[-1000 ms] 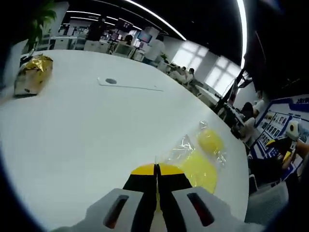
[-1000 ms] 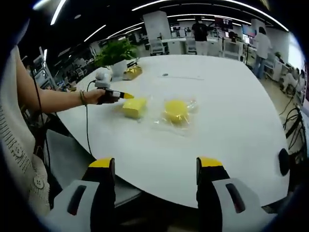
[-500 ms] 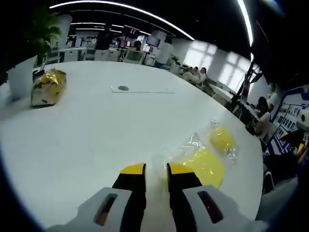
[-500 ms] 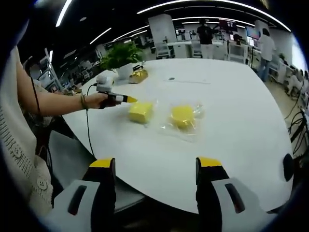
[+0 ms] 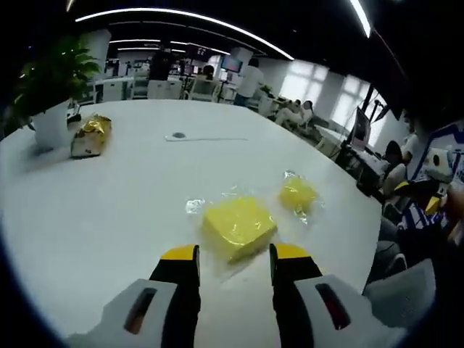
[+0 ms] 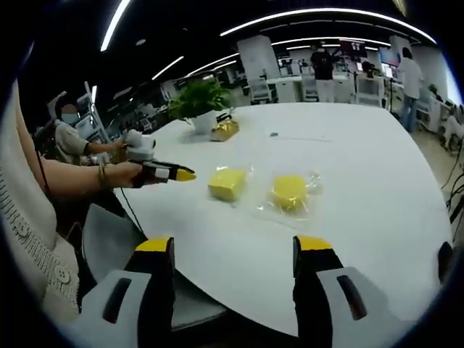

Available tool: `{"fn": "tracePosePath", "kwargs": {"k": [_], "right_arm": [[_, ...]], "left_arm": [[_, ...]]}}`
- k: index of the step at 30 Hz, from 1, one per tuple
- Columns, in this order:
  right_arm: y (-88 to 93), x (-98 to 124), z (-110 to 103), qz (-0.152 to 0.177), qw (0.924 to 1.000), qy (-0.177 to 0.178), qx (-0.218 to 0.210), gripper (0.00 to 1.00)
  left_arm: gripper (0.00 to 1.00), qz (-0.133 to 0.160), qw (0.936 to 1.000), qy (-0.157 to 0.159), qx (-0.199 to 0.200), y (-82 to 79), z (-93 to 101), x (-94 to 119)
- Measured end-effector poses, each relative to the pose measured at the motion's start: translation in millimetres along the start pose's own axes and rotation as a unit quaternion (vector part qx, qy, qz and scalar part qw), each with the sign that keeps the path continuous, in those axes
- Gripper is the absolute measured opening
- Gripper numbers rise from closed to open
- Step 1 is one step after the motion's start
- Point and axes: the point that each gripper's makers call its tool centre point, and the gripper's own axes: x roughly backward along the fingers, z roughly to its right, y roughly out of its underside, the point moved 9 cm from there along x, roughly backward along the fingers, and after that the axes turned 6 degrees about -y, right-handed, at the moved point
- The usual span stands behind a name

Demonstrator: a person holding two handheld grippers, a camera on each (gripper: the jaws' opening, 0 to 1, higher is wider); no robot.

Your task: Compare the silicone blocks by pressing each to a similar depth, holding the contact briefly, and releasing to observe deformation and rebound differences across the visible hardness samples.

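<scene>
A square yellow silicone block (image 5: 238, 226) in a clear bag lies on the white table (image 5: 130, 188), just ahead of my left gripper (image 5: 235, 254), which is open and clear of it. A round yellow block (image 5: 298, 194) in its own bag lies further off to the right. In the right gripper view the square block (image 6: 227, 183) and the round block (image 6: 290, 193) lie side by side at mid-table. The left gripper (image 6: 174, 174) hangs to the left of the square block, held by a hand. My right gripper (image 6: 233, 246) stands open near the table's front edge, with nothing between its jaws.
A gold foil packet (image 5: 90, 135) and a potted plant (image 5: 49, 90) stand at the far left of the table, also the plant (image 6: 201, 101) and packet (image 6: 225, 129) in the right gripper view. A flat plate with a round cap (image 5: 178, 136) lies further back. People sit and stand around the office.
My left gripper has opened from shut and drawn back off the square block, which now lies free in front of it. The right gripper stayed open and shifted a little.
</scene>
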Motion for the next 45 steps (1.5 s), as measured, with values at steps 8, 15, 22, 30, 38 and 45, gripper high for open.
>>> {"fn": "tracePosePath", "kwargs": {"k": [8,15,22,30,38,45], "right_arm": [[-3.9,-3.1,0.9,0.024,0.9991,-0.034,0.01,0.65],[-0.3,-0.8,10.2,0.022,0.9973,-0.062,0.033,0.73],[-0.7,9.2,23.2,0.053,0.9961,-0.071,-0.006,0.81],[4.2,15.0,25.3,0.07,0.9949,-0.073,-0.01,0.84],[7.6,17.4,27.5,0.089,0.9926,-0.082,-0.006,0.88],[5.9,17.4,25.1,0.108,0.9901,-0.089,0.013,0.86]], "left_arm": [[0.43,0.055,0.998,0.026,0.02,15.0,44.4,46.4],[0.5,0.084,0.9962,0.025,0.006,26.0,64.6,78.8],[0.55,0.095,0.9942,0.029,0.04,37.7,80.5,93.3],[0.62,0.111,0.9913,0.055,0.044,34.6,91.0,92.3],[0.72,0.12,0.9899,0.072,0.023,22.7,97.9,89.3],[0.73,0.113,0.9904,0.08,0.007,18.5,95.1,86.1]]}}
